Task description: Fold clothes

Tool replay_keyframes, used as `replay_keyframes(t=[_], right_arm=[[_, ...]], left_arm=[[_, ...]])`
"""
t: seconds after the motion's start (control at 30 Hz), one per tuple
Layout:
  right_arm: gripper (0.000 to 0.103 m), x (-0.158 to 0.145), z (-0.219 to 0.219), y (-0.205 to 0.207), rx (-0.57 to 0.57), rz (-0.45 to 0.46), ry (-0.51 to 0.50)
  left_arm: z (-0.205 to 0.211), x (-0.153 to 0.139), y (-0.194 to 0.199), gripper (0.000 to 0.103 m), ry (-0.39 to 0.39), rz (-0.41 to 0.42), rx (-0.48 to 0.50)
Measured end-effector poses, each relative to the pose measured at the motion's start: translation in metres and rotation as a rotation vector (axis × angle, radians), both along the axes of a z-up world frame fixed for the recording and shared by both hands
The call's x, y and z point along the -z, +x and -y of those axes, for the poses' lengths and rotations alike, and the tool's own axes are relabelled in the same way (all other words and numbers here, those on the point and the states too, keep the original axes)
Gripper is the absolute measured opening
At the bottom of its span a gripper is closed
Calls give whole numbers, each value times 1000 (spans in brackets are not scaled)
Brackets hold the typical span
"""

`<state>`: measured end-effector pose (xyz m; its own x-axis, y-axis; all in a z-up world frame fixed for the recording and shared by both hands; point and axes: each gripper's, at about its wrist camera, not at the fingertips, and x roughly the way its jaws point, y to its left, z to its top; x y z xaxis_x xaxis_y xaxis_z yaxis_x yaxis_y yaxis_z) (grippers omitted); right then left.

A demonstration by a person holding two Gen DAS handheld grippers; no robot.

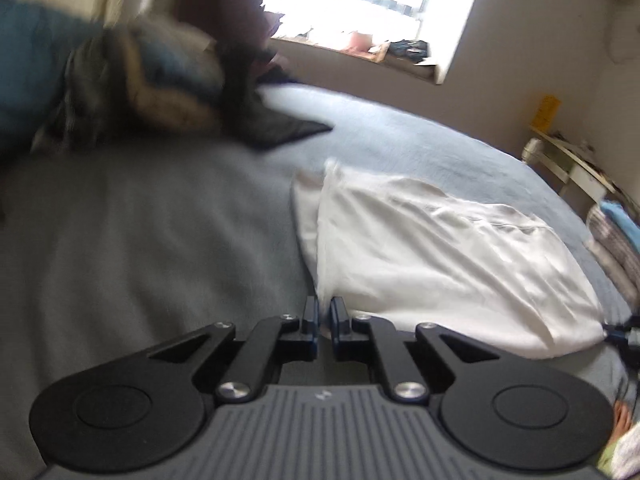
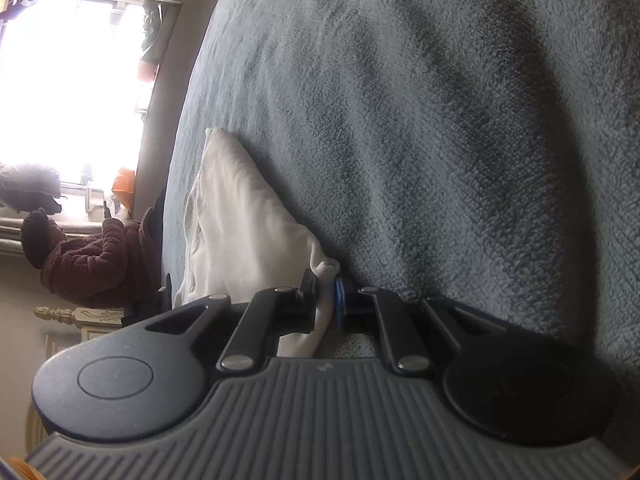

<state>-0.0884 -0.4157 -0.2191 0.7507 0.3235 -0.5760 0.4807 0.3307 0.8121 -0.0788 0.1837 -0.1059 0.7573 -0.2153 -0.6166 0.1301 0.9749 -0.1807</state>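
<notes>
- White woven cloth garment [image 1: 440,256]: thin, matt, softly creased; one corner pinched between the fingers of the left gripper [image 1: 325,312].
- Grey-blue fleece blanket [image 2: 440,140]: deep matt nap, rough-looking pile, ahead and to the right of the right gripper [image 2: 326,300].
- Right gripper: matt black plastic linkage arms, ribbed grey plastic body, bright smooth metal pivot screws [image 2: 235,362]; blue glossy pad on right finger.
- Left gripper: same finish; black arms slightly satin.

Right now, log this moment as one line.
left gripper: shut on white garment | right gripper: shut on white garment | bed
</notes>
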Motion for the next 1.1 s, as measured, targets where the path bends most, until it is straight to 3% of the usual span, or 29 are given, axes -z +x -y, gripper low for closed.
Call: replay_keyframes(t=[0.13, 0.3, 0.4, 0.43, 0.5, 0.57, 0.63, 0.7, 0.77, 0.83, 0.87, 1.0, 1.1], right_arm=[[7, 0, 1, -3, -7, -1, -13], [7, -1, 1, -2, -21, -2, -25], [7, -1, 0, -3, -17, -1, -25], [7, 0, 1, -3, -15, -1, -23], [7, 1, 1, -3, -13, -1, -21], [7, 2, 2, -2, -14, -1, -20], [7, 3, 2, -1, -15, 0, -20], [7, 4, 3, 0, -17, 0, -19], [7, 5, 4, -1, -14, 0, -17], [7, 5, 4, -2, -11, 0, -14], [7, 5, 4, -3, -10, 0, -13], [7, 5, 5, -4, -6, -2, -11], [7, 4, 5, -7, -4, -3, -10]], left_arm=[[0, 10, 5, 7, 84, -19, 64], [3, 2, -1, 7, 193, 59, 162], [2, 12, 1, 7, 238, 40, 184], [1, 16, 1, 1, 260, 32, 177], [-7, 20, 3, 1, 296, 11, 118], [-26, 19, 5, 0, 277, -12, 28], [-44, 15, 8, 2, 209, -52, -28], [-54, 9, 8, 10, 89, -104, -49], [-52, 9, 7, 36, -63, -165, -38], [-48, 13, 8, 55, -215, -226, -31], [-44, 19, 10, 59, -265, -250, -45], [-30, 44, 20, 66, -467, -342, -100], [-26, 57, 29, 58, -549, -345, -178]])
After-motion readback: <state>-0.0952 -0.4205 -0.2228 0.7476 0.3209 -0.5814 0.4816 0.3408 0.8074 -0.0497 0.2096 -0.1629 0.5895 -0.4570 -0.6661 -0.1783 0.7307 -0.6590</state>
